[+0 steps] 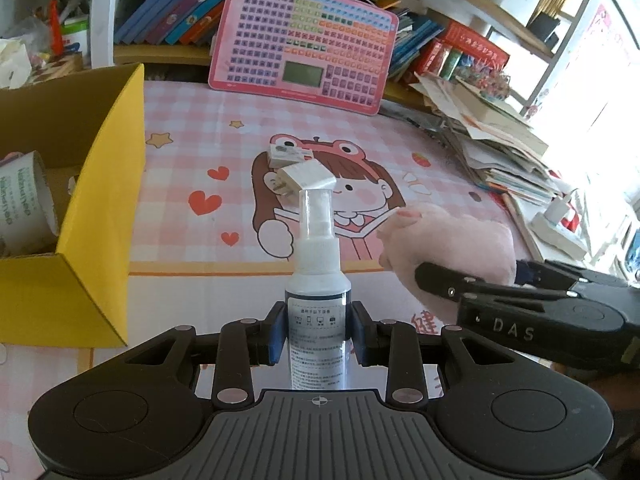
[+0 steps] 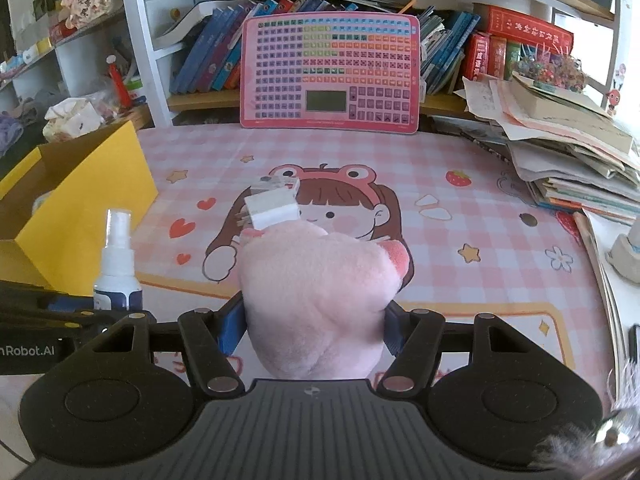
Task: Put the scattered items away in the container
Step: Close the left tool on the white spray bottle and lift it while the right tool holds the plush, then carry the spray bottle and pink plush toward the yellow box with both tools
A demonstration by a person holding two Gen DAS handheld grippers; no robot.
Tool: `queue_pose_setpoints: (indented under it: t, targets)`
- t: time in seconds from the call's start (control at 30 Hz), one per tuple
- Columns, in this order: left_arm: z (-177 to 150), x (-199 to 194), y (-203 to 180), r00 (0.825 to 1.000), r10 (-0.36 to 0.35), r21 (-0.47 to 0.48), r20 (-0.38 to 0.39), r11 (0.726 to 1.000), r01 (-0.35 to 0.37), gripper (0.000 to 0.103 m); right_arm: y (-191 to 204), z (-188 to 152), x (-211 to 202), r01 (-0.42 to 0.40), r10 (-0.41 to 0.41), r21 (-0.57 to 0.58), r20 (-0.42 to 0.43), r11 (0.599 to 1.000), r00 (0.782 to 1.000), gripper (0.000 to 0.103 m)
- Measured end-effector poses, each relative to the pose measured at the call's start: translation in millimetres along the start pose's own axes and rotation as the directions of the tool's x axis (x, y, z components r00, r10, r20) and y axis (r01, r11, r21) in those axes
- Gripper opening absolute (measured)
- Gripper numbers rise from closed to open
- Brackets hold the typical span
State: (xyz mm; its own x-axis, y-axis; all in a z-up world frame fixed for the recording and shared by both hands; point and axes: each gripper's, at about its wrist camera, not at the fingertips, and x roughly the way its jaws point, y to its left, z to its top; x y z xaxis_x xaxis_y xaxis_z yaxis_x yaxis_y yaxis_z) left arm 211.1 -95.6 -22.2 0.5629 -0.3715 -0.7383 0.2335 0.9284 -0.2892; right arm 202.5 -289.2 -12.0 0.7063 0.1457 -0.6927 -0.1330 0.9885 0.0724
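Observation:
My left gripper (image 1: pixel 318 334) is shut on a white spray bottle (image 1: pixel 318 280), held upright; the bottle also shows in the right wrist view (image 2: pixel 117 268). My right gripper (image 2: pixel 314 326) is shut on a pink plush toy (image 2: pixel 316 296), which also shows in the left wrist view (image 1: pixel 448 240). Two white plug adapters (image 1: pixel 304 178) lie on the pink cartoon mat (image 1: pixel 224 120), just beyond both grippers; they also show in the right wrist view (image 2: pixel 274 204). The yellow cardboard box (image 1: pixel 100 200) stands open at the left, with a white paper cup (image 1: pixel 26 200) inside.
A pink keyboard toy (image 2: pixel 330 74) leans against the bookshelf at the back. A messy stack of papers and books (image 2: pixel 568 152) crowds the right side. Cluttered shelves (image 2: pixel 80 80) stand behind the box at the left.

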Motion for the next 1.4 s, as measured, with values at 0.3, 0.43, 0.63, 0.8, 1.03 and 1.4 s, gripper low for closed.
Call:
queue_pose_setpoints:
  t: [0.3, 0.43, 0.63, 0.8, 1.03, 1.4]
  targets:
    - [-11, -20, 8, 0.998, -0.058, 0.024, 0.015, 0.998, 0.058, 0.031, 15, -14, -22, 0.040, -0.041, 0.029, 0.007, 0.999, 0.999, 0.063]
    - [-19, -29, 13, 0.996, -0.083, 0.033, 0.015, 0.996, 0.082, 0.031, 25, -23, -32, 0.067, -0.067, 0.039, 0.012, 0.997, 0.998, 0.063]
    - [-35, -50, 22, 0.993, -0.113, 0.040, 0.021, 0.993, 0.112, 0.031, 46, -40, -54, 0.104, -0.106, 0.055, 0.030, 0.993, 0.994, 0.063]
    - [-50, -73, 30, 0.990, -0.135, 0.043, 0.033, 0.990, 0.133, 0.031, 68, -55, -74, 0.121, -0.124, 0.065, 0.048, 0.991, 0.991, 0.063]
    - [-70, -102, 47, 0.986, -0.159, 0.057, 0.043, 0.986, 0.156, 0.031, 100, -75, -99, 0.134, -0.140, 0.074, 0.073, 0.988, 0.987, 0.063]
    - [-96, -138, 64, 0.980, -0.191, 0.070, 0.045, 0.980, 0.188, 0.031, 135, -101, -131, 0.155, -0.161, 0.085, 0.079, 0.984, 0.984, 0.063]
